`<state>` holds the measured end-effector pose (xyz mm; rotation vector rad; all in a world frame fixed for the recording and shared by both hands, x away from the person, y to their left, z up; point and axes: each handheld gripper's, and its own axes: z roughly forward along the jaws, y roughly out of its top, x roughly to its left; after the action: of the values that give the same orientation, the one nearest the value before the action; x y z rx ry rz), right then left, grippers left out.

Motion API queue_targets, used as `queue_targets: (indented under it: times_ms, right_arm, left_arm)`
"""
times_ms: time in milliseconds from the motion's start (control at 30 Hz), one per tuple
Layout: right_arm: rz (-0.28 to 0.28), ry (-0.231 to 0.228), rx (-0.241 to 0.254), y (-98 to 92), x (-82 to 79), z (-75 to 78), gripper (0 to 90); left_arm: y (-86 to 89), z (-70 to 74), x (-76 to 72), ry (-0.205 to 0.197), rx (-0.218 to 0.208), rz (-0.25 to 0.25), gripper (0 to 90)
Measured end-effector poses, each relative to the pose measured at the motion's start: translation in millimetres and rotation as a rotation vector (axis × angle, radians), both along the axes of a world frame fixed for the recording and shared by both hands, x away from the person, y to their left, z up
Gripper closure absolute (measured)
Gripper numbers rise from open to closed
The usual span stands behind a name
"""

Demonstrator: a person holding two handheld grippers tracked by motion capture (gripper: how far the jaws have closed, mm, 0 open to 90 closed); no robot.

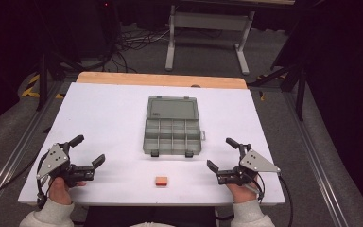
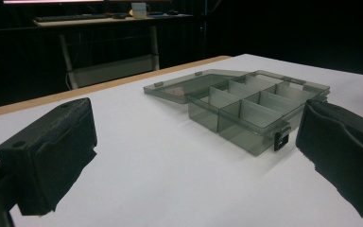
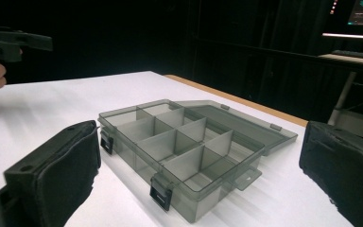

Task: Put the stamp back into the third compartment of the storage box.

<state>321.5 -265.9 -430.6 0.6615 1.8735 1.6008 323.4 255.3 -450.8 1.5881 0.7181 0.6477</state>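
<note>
White table [image 1: 104, 123], open clear box [image 1: 172, 125] at 12 o'clock. Looks light, stiff, slick; best pinched by a wall. Left gripper [image 1: 86, 152] and right gripper [image 1: 222, 153] wide open, empty.

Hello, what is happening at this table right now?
A person sits at a white table and holds a two-jaw gripper in each hand. The left gripper and the right gripper both rest near the front edge with jaws open, holding nothing. Between them, farther back, stands a grey transparent compartment box with its lid folded open flat; its compartments look empty. A small orange block lies on the table in front of the box, untouched. Nothing is being gripped at this moment.
</note>
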Motion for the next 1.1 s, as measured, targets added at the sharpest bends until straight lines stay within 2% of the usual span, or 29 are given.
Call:
queue_targets:
  times_ms: [233,433,800,1000,1100]
  right_arm:
    - [-0.001,0.016,-0.007,0.5,0.5,-0.6,1.1]
    - [-0.003,0.008,-0.01,0.6,-0.5,-0.9,1.1]
    - [0.011,0.028,-0.019,2.8,1.6,-2.3,2.3]
    - [0.02,0.075,-0.003,6.6,4.4,1.9,4.7]
    - [0.031,0.088,-0.015,11.4,6.3,5.7,5.7]
  left_arm:
    - [-0.9,0.3,-1.0,-0.011,-0.002,-0.006,0.4]
    - [-1.8,0.7,-1.7,-0.016,0.005,-0.011,0.4]
    - [-1.2,1.9,-2.8,-0.013,-0.004,-0.012,0.4]
    - [-1.0,2.8,-3.5,-0.015,-0.004,-0.006,0.4]
    - [-1.0,3.2,-4.0,-0.016,0.001,-0.006,0.4]
